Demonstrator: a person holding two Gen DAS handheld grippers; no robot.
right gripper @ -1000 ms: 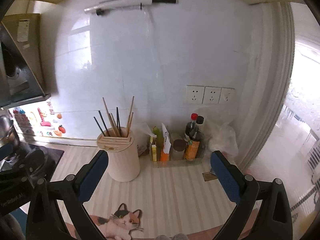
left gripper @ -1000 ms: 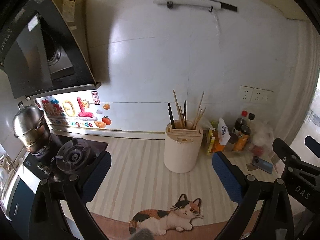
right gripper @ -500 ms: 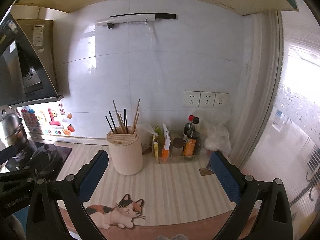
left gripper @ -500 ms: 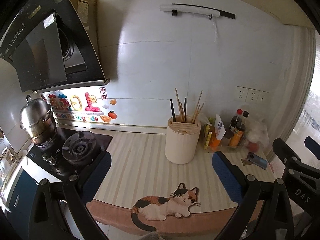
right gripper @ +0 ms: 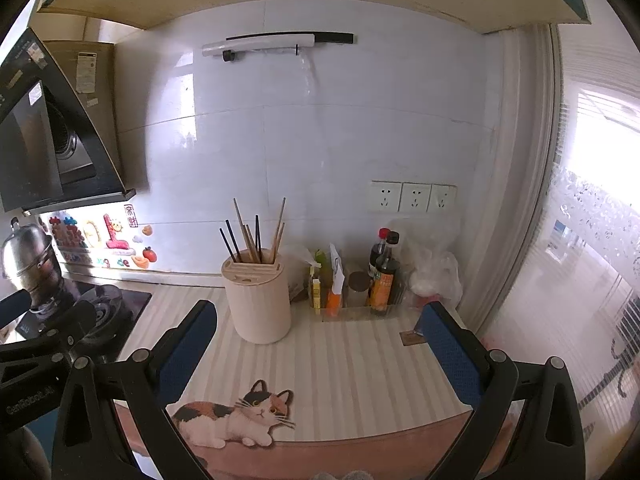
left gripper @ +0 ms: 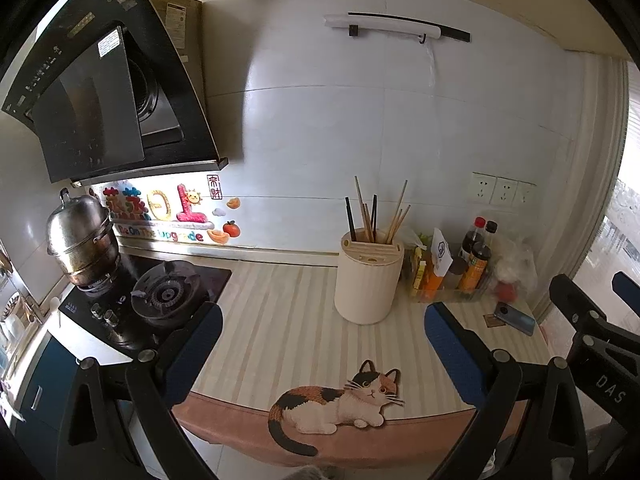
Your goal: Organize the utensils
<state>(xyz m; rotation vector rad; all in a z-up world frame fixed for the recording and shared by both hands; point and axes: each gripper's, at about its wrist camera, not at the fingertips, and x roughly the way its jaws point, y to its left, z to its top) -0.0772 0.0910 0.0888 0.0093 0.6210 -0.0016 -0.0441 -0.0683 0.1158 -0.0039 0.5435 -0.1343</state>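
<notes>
A cream cylindrical utensil holder (left gripper: 368, 280) (right gripper: 262, 304) stands upright on the striped counter near the back wall. Several chopsticks (left gripper: 374, 216) (right gripper: 256, 236), some wooden and some black, stick out of its slotted top. My left gripper (left gripper: 324, 344) hangs open in front of the counter edge, well short of the holder, with nothing between its blue pads. My right gripper (right gripper: 318, 344) is open and empty too, at a similar distance. Part of the right gripper's black frame (left gripper: 596, 344) shows at the right of the left wrist view.
A gas hob (left gripper: 160, 296) with a steel pot (left gripper: 80, 240) sits at the left under a black hood (left gripper: 100, 92). Sauce bottles and packets (right gripper: 360, 280) stand right of the holder, a phone (left gripper: 514, 318) beside them. A cat mat (left gripper: 336, 404) lies at the counter's front edge (right gripper: 320, 452).
Both grippers have drawn back and up from the counter, so the holder looks smaller and the counter's front edge now shows. Both stay open and empty.
</notes>
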